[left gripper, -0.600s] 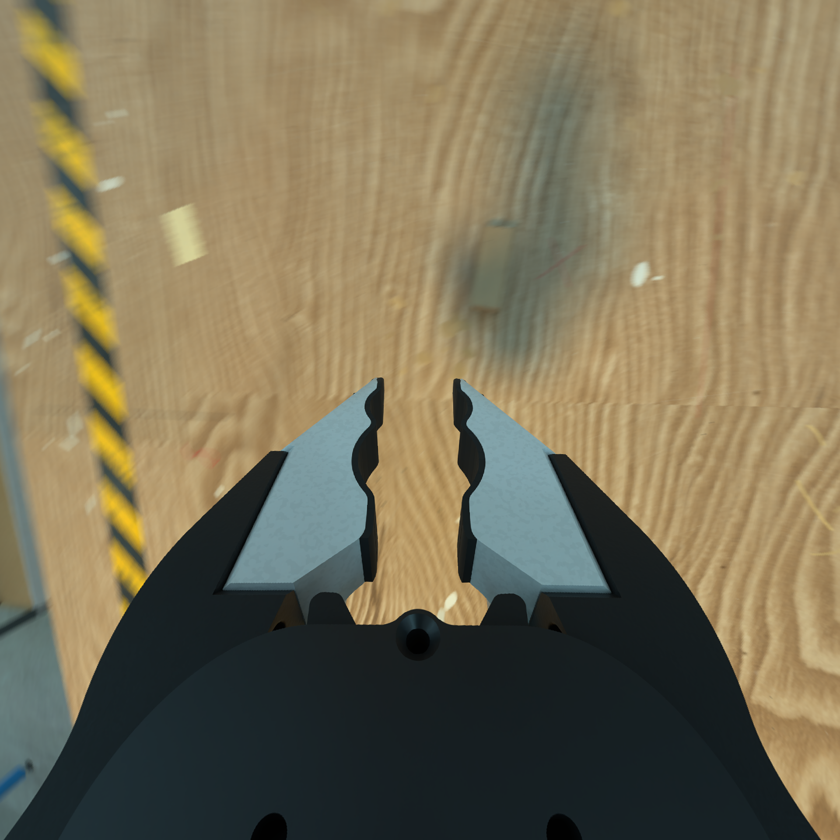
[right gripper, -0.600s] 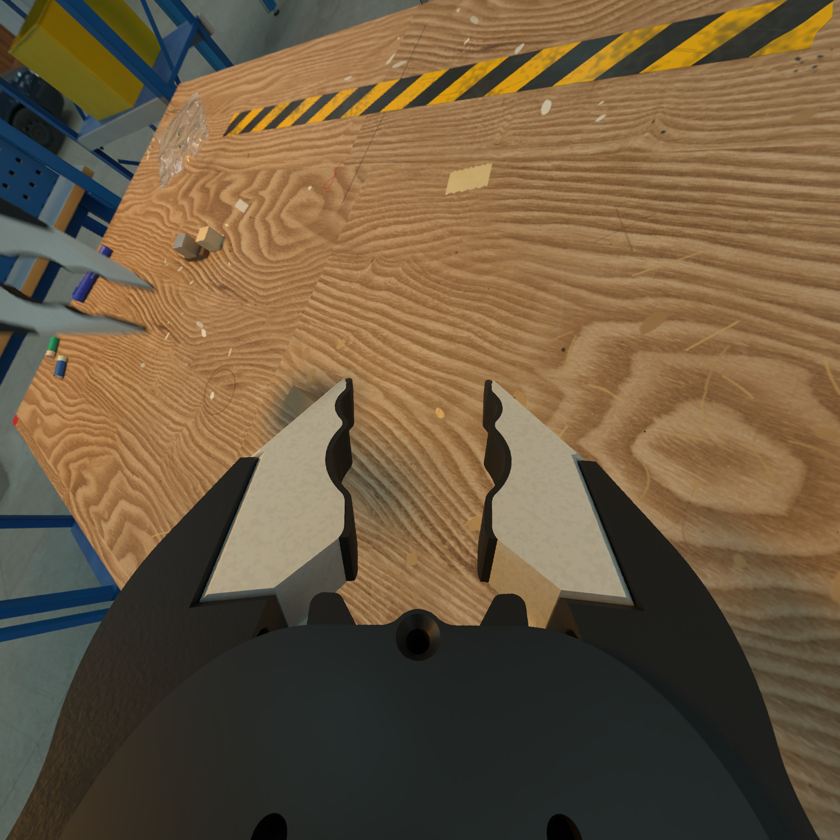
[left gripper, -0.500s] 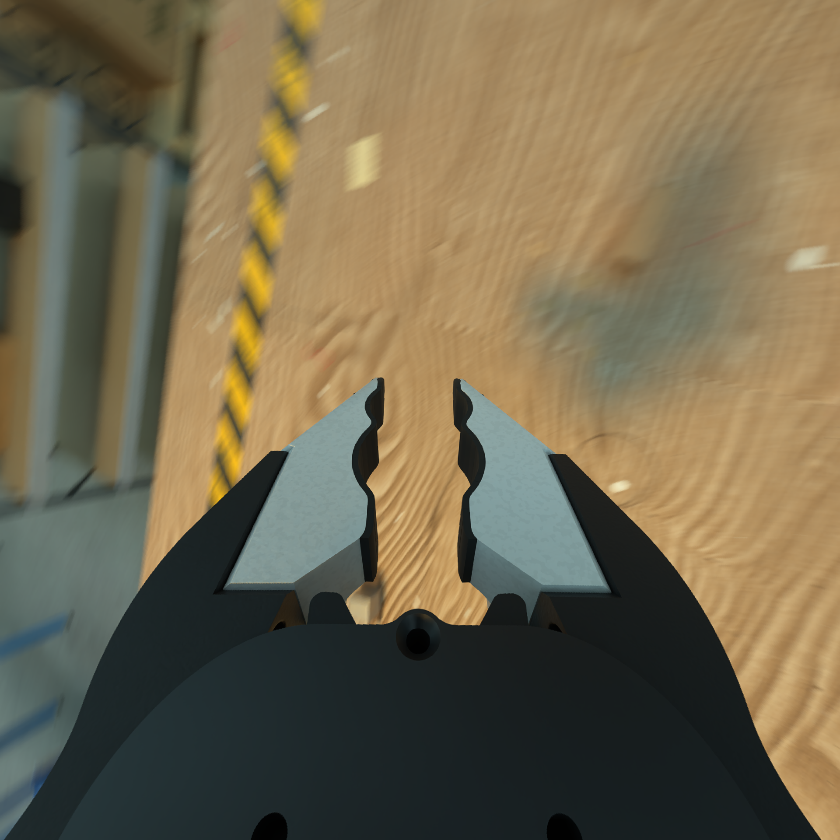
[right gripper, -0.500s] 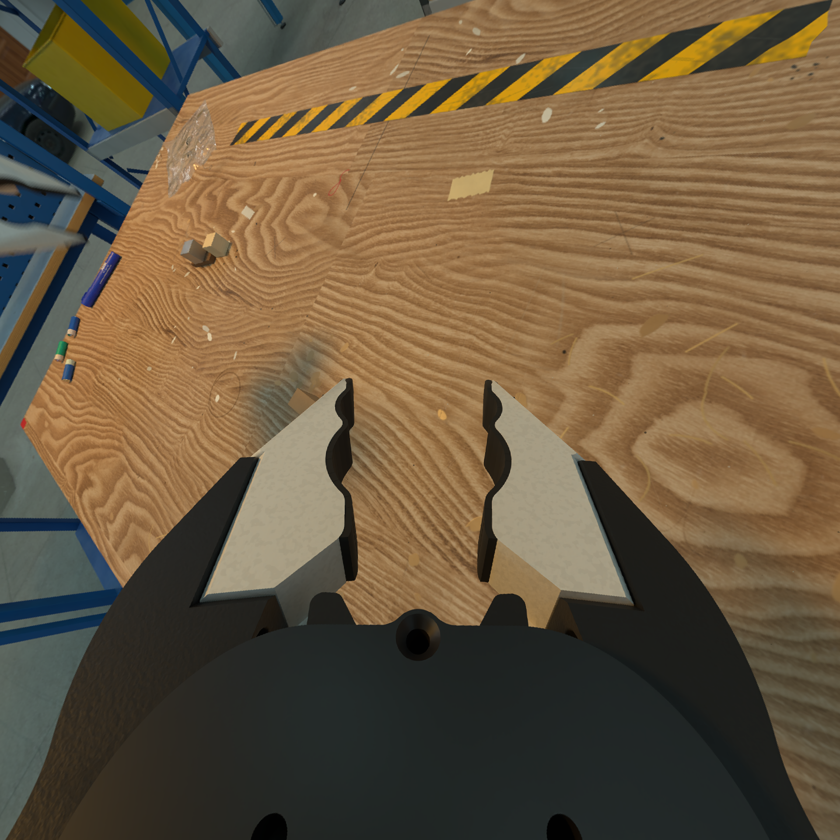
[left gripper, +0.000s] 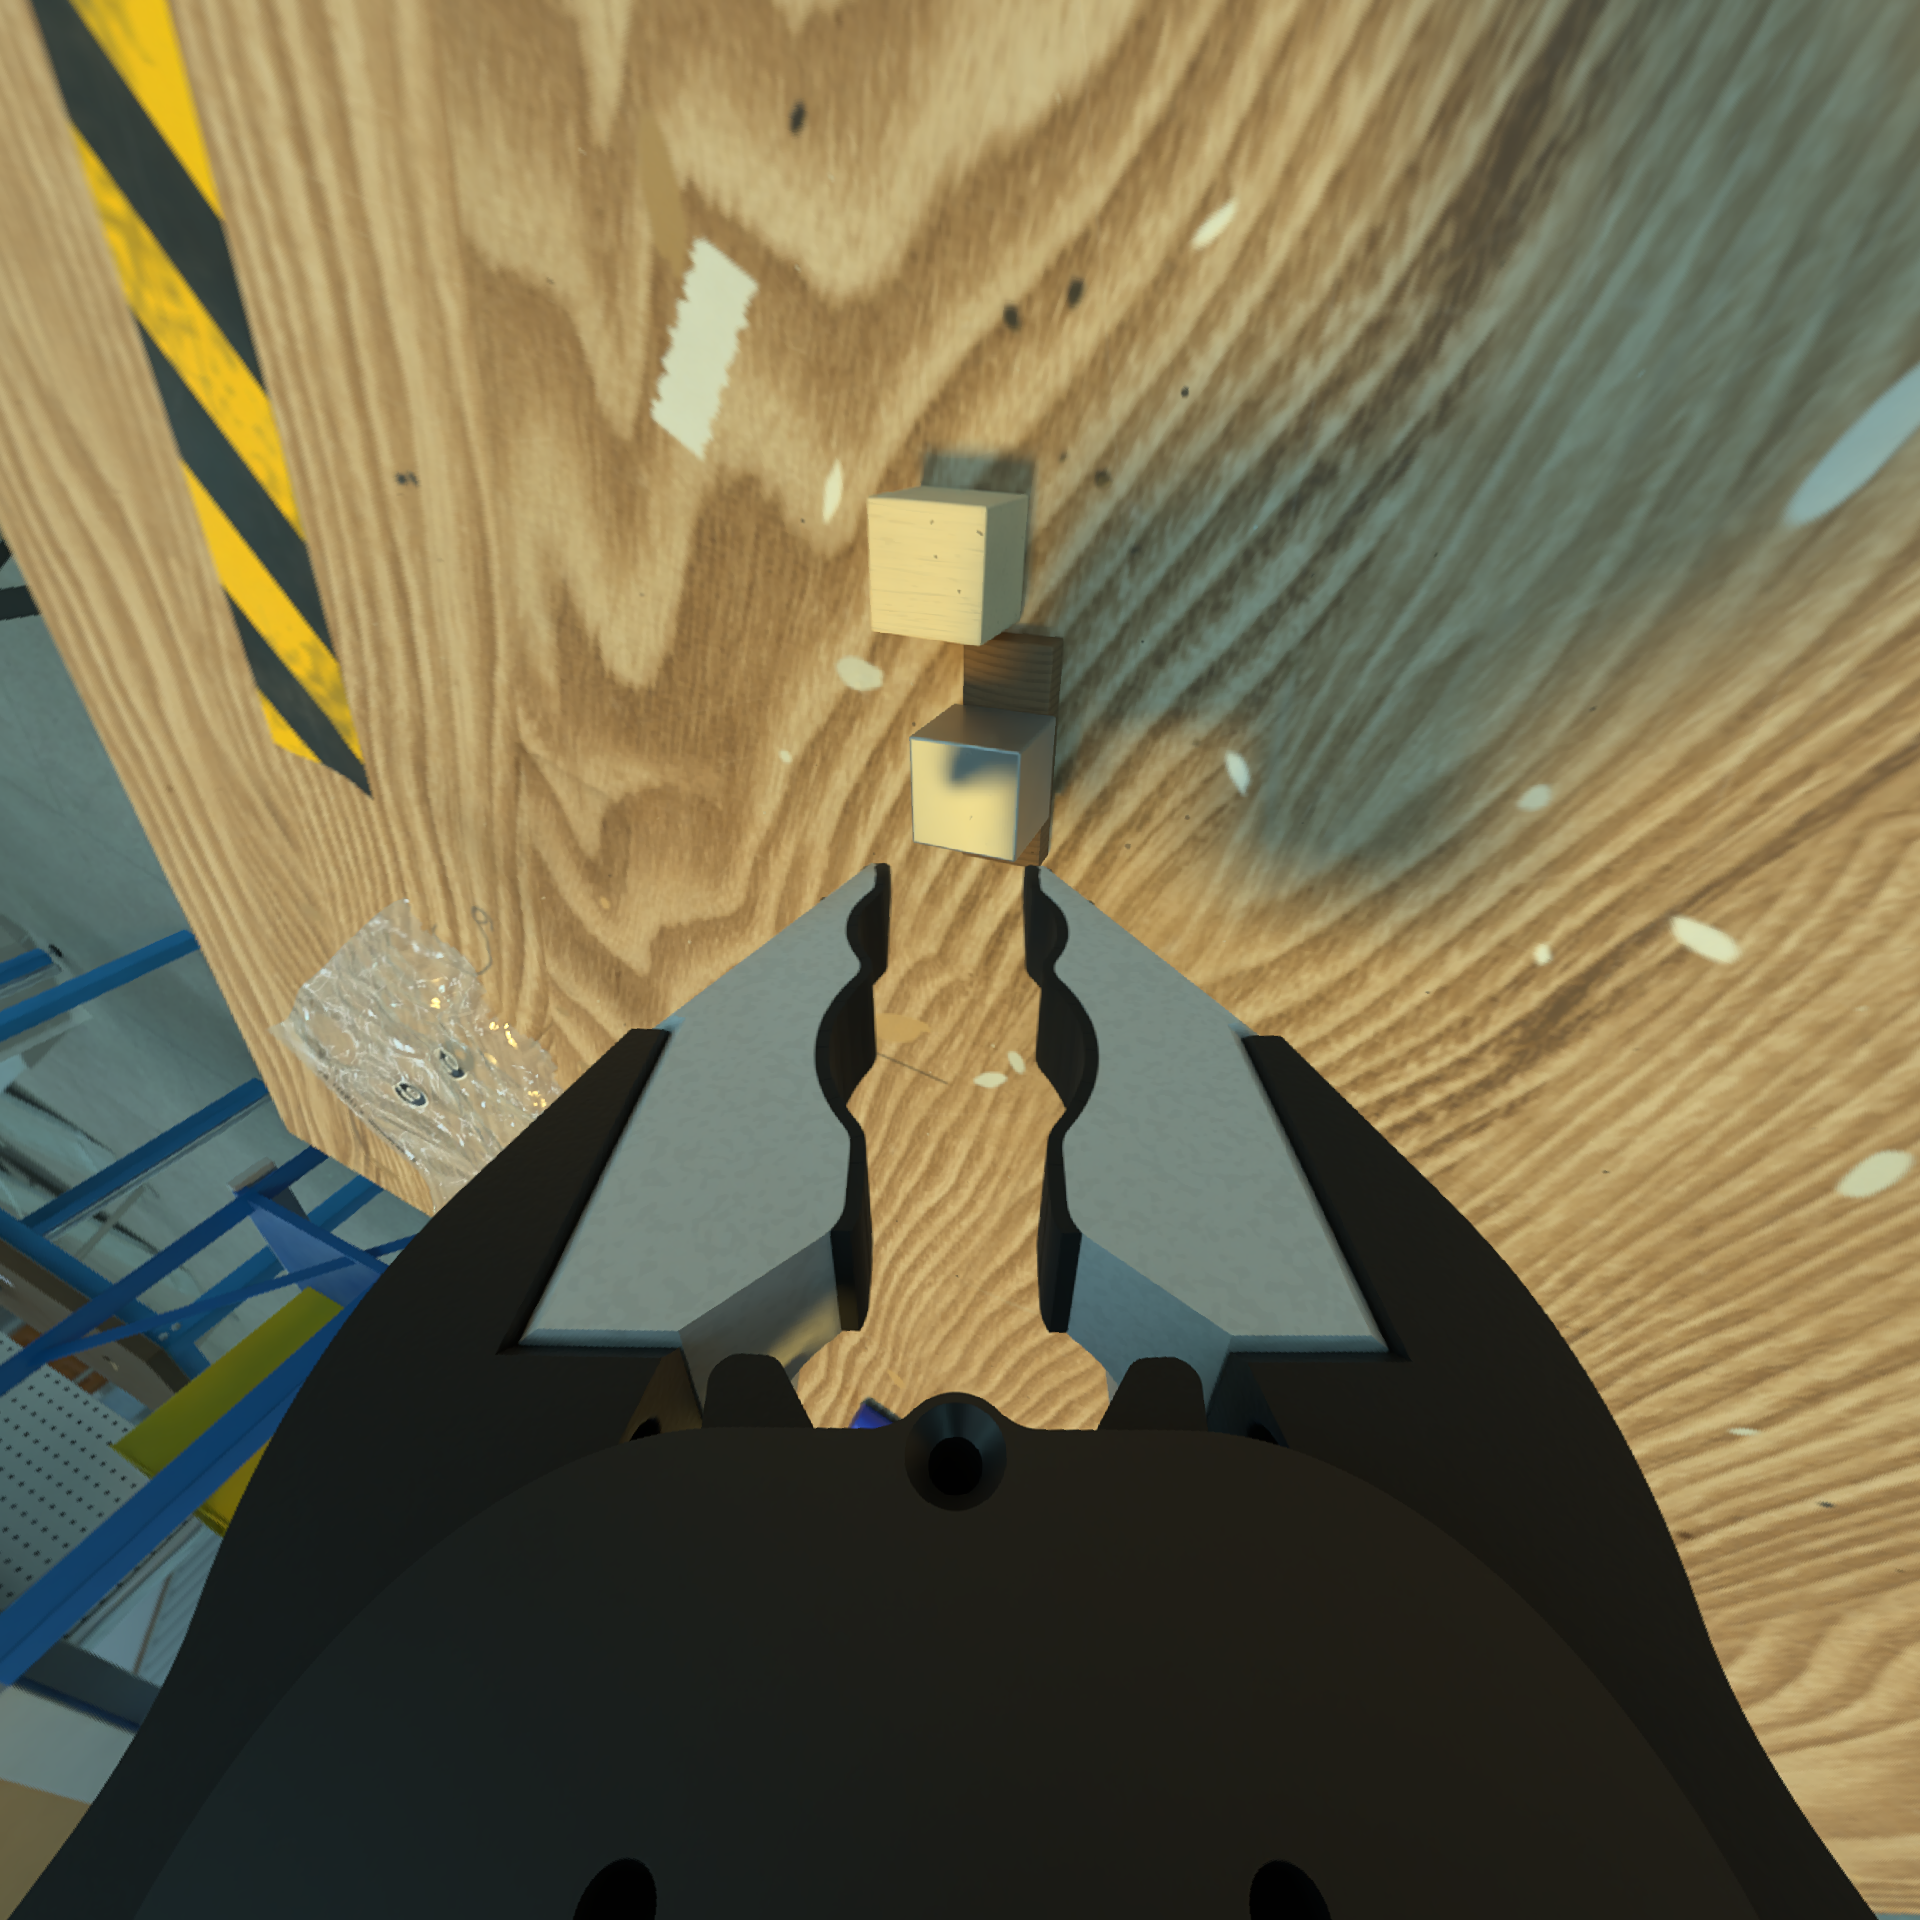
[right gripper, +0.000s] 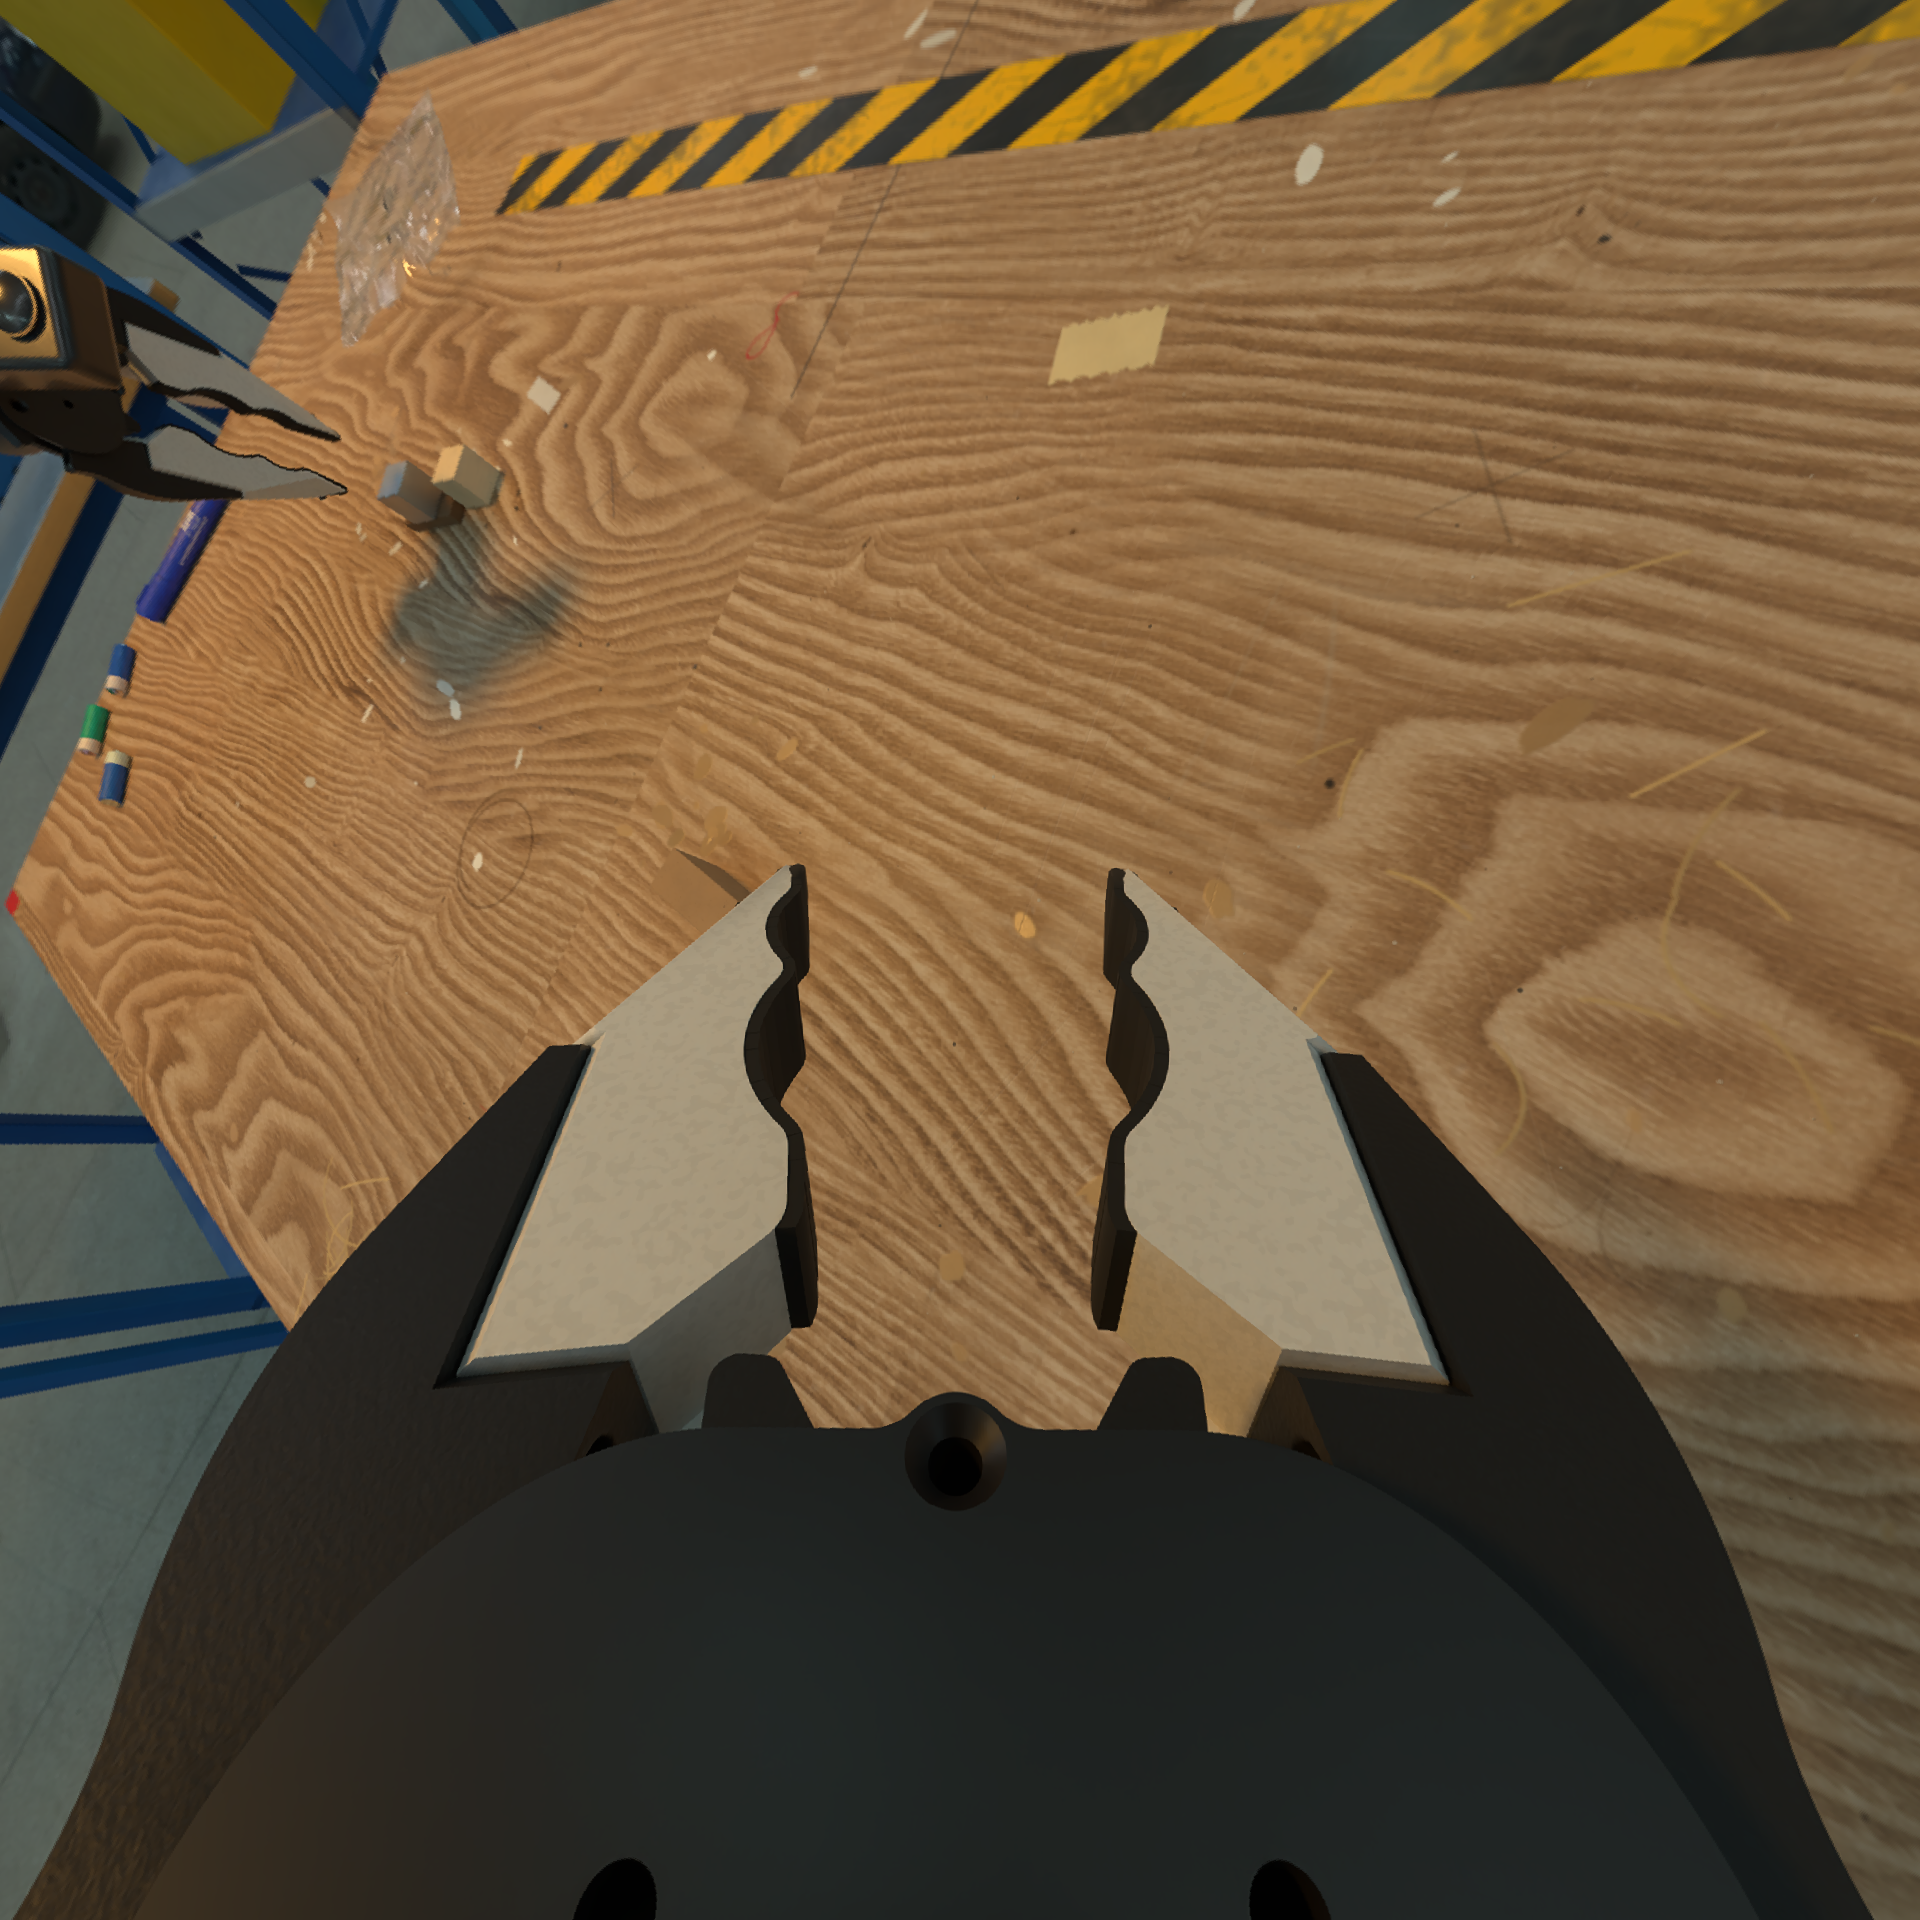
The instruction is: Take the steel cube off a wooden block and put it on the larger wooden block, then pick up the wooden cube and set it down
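In the left wrist view a steel cube (left gripper: pixel 977 781) sits on a small dark wooden block (left gripper: pixel 1013 673). A larger pale wooden cube (left gripper: pixel 940 566) stands on the table just behind them. My left gripper (left gripper: pixel 956 878) is open and empty, its tips just short of the steel cube and lined up with it. In the right wrist view the steel cube (right gripper: pixel 400 488) and the pale cube (right gripper: pixel 468 473) are small at the far left, with the left gripper (right gripper: pixel 312 462) beside them. My right gripper (right gripper: pixel 954 883) is open and empty above bare table, far from the cubes.
The wooden table (right gripper: pixel 1247 623) carries a yellow-black hazard stripe (right gripper: pixel 1039 104) along its far edge. A crumpled clear plastic bag (right gripper: pixel 395 218) lies at the far left corner. A blue marker (right gripper: pixel 177 561) and small blue and green cylinders (right gripper: pixel 104 717) lie by the left edge. Blue racking (left gripper: pixel 156 1299) stands beyond the edge.
My left gripper has swung round fast and dropped low at the table's left end, so it now faces the cubes up close. My right gripper has barely moved. Both stay open.
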Motion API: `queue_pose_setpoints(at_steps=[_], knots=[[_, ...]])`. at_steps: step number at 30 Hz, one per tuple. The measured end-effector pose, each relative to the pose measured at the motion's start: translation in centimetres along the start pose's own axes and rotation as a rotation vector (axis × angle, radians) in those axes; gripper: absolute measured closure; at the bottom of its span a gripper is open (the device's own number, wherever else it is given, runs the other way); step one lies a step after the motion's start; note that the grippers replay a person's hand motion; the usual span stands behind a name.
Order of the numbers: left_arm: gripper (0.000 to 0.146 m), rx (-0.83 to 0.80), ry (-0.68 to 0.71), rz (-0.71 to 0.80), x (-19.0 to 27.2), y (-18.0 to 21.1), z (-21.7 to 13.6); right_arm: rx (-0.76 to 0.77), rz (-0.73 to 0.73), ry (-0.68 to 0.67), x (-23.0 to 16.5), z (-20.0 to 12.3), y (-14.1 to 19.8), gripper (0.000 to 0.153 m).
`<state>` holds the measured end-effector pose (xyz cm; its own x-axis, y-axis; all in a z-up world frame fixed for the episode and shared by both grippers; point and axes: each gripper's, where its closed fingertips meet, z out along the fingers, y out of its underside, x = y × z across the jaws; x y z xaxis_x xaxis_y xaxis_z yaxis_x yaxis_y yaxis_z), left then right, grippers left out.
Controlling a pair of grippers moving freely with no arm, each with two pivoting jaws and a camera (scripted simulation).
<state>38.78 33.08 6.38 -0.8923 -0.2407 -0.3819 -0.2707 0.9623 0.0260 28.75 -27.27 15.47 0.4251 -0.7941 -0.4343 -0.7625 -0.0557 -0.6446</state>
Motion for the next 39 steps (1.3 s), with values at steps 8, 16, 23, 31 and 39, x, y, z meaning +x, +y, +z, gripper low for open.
queue_pose_setpoints(at_steps=[8, 16, 23, 31, 39], knots=[[0.096, 0.021, 0.065, 0.018, 0.3, -0.6, 2.5, -0.039, 0.006, 0.013, 0.4, 0.6, 0.7, 0.095], [0.109, -0.049, 0.098, 0.019, 0.5, 0.5, 4.2, -0.044, 0.016, 0.008, 0.6, 0.8, 0.9, 0.095], [0.114, -0.062, 0.083, 0.010, 0.4, 0.5, 4.3, -0.053, 0.016, 0.004, 0.7, 0.8, 1.0, 0.095], [0.113, -0.076, 0.069, 0.000, 0.4, 0.4, 4.4, -0.048, 0.014, 0.000, 0.6, 0.6, 1.0, 0.095], [0.117, -0.077, 0.032, -0.028, -0.2, 0.5, 3.5, -0.040, 0.017, -0.010, 0.6, 0.4, 1.1, 0.095]])
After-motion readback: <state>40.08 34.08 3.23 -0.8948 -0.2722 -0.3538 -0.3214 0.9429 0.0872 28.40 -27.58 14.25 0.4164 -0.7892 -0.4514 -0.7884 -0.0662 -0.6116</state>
